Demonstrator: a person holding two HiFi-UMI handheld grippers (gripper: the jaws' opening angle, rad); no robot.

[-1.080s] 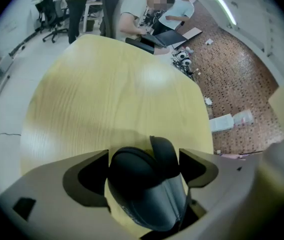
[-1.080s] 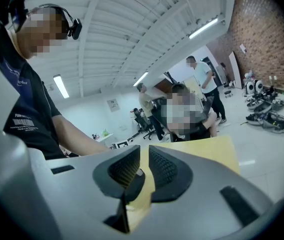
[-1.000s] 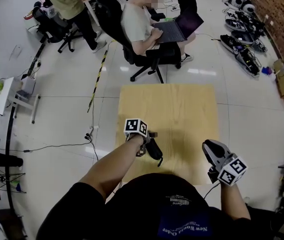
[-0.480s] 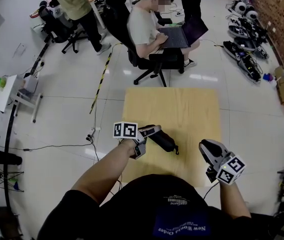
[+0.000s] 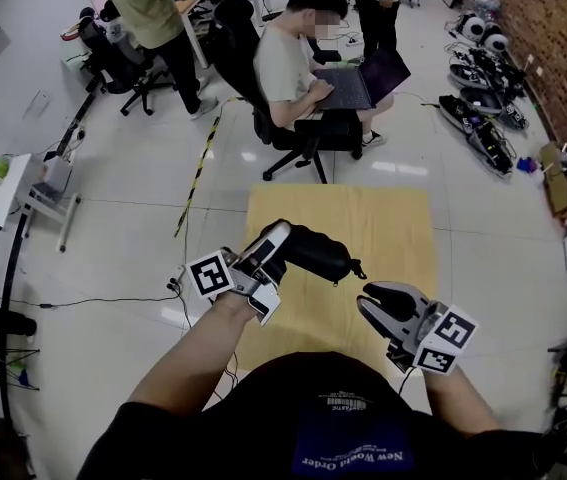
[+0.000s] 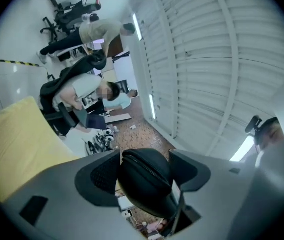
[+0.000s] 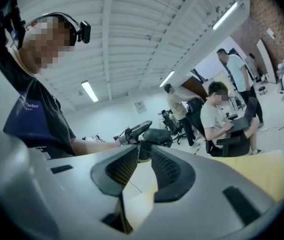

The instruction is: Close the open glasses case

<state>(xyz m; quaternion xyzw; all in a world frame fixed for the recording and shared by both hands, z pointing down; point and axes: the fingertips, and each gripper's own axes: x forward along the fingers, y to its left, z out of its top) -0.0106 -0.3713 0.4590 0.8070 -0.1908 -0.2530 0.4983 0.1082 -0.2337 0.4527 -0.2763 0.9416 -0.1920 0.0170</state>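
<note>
Two grippers hang above a pale wooden surface (image 5: 393, 218), and we take them from the left. Out on the white floor left of the surface lies a strip of yellow-and-black tape (image 5: 195, 163). Next comes the left gripper (image 5: 277, 245), its marker cube (image 5: 210, 275) facing up toward us and its nose pointing away and to the right. Its jaws have just been closing and now stand partly apart, clamped on one end of the black glasses case (image 5: 315, 252), with the pads pressing on both flanks. The case is held clear of the surface and sticks out to the right from the jaws, roughly level, over the middle of the board. Its two halves lie together along the zip seam where we can see it, and a small pull tab (image 5: 360, 268) dangles from its far end. Past the surface's far edge a seated person (image 5: 288, 63) works at a laptop (image 5: 353, 78). Just below the tab is the right gripper (image 5: 367, 302), near the case yet apart from it. Its jaws have just been opening and stand a narrow slit apart with nothing gripped between the pads. Far right, dark equipment (image 5: 483, 128) lies on the floor by a brick wall (image 5: 563, 28).
</note>
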